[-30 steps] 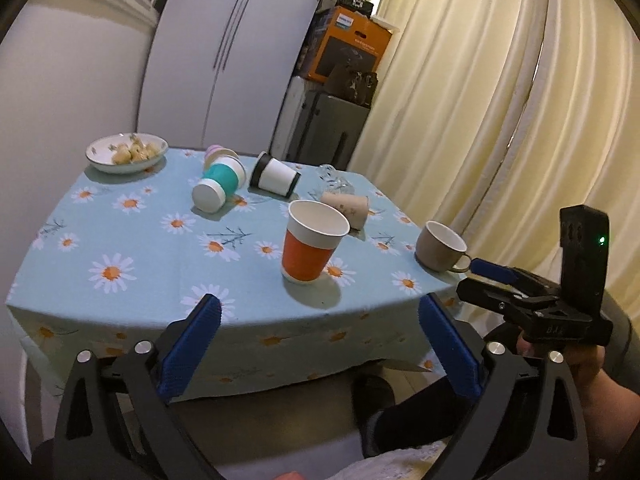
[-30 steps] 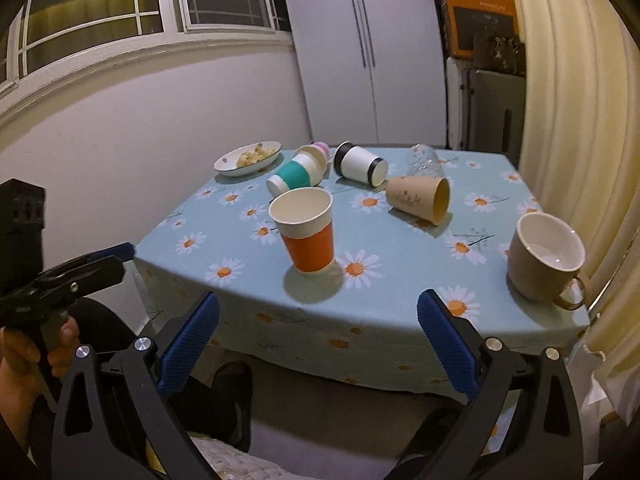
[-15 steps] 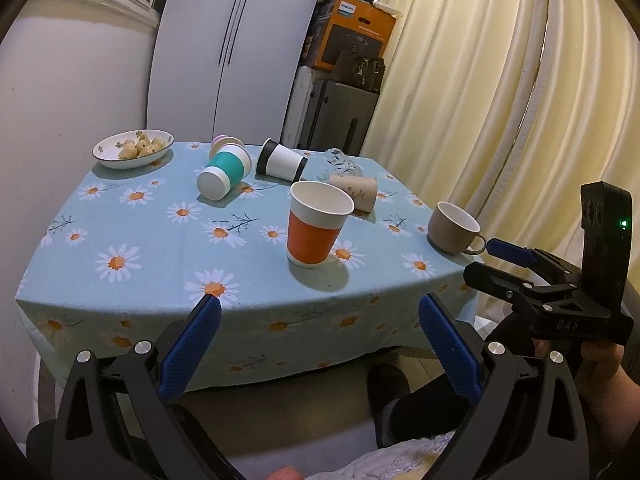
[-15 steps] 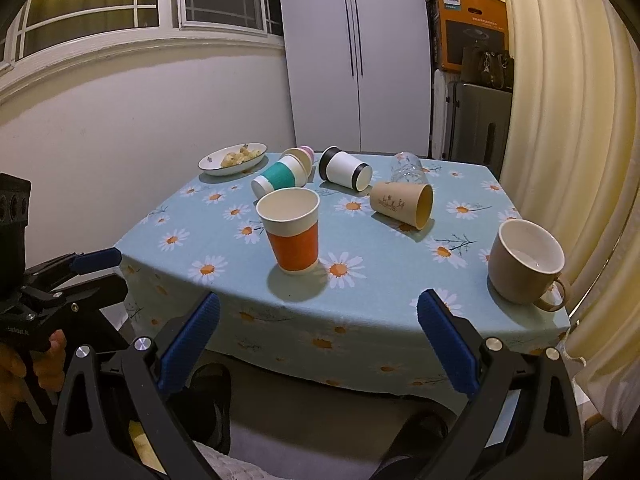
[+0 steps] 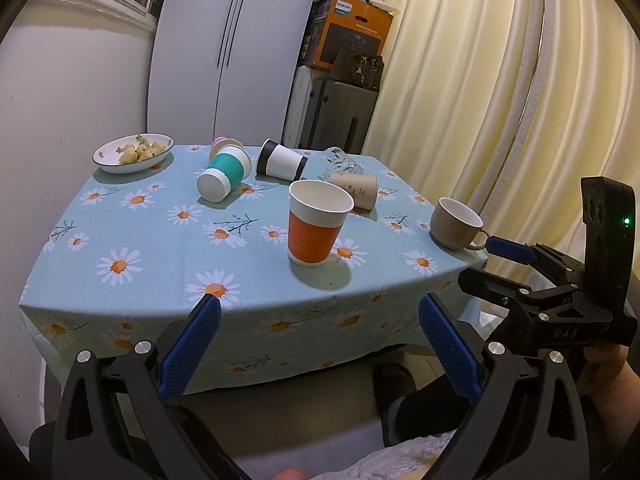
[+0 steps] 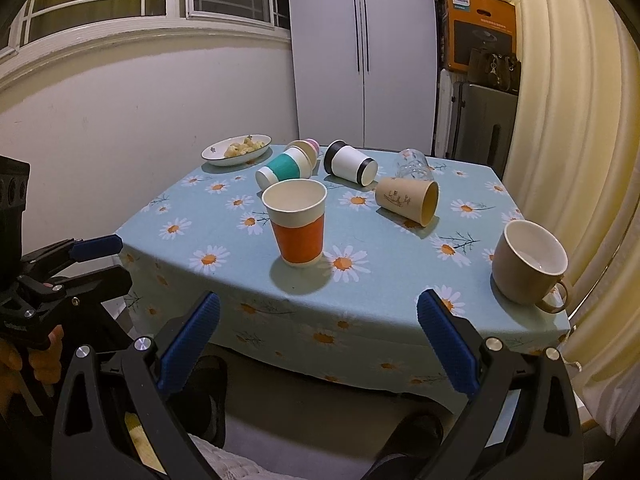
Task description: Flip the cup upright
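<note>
On counter [image 6: 400, 280]: orange paper cup [image 6: 298, 224] and beige mug [image 6: 528, 264] upright; teal cup [image 6: 284, 168], black-banded cup [image 6: 350, 162], kraft cup [image 6: 406, 200] lying, unflipped. Left claw [image 5: 318, 340], right claw [image 6: 318, 340]: wide, empty.

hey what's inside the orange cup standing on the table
The orange cup stands upright, and only bare white inner wall shows below its rim. Its bottom is hidden from both views.

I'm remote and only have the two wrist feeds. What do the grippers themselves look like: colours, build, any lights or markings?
Both match: black angular frames with silver screws, each finger faced with a ribbed blue pad. The right gripper, seen from the left wrist view, bears pale lettering, seemingly "DAS", and an upright black block with a green light. The left gripper has the same black-and-blue build. Bare hands hold both handles; no cables show.
</note>
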Tool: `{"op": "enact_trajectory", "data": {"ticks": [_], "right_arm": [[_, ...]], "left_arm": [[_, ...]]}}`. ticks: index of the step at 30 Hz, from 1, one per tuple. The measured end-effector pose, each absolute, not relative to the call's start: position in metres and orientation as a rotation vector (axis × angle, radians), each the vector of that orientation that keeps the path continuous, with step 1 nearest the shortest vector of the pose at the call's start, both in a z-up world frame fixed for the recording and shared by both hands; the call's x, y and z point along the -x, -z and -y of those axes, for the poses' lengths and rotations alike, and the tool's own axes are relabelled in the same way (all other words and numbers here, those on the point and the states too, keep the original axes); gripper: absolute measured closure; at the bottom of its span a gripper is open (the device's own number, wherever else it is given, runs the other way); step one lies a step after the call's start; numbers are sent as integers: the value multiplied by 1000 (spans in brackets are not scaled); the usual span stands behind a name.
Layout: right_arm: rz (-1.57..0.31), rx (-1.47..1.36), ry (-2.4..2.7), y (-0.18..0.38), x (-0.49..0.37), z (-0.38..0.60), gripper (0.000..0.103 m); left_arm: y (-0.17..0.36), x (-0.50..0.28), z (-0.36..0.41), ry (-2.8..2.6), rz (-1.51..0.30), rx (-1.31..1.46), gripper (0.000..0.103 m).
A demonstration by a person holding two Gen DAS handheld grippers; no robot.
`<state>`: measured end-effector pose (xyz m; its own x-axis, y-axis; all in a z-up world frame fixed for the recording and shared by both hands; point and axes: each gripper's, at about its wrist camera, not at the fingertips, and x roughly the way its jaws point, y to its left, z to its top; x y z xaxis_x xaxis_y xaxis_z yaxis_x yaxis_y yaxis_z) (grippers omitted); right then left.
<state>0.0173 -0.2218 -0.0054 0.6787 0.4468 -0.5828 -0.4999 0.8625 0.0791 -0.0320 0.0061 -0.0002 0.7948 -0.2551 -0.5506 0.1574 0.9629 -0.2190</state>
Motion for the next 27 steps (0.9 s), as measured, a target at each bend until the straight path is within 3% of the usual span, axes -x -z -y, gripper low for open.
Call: {"op": "enact_trajectory", "data": {"ticks": [27], "right_arm": [[-632,102,-504,6,-17,225,5]], "left_arm": [[0,31,-9,220,-621,156,7]]}}
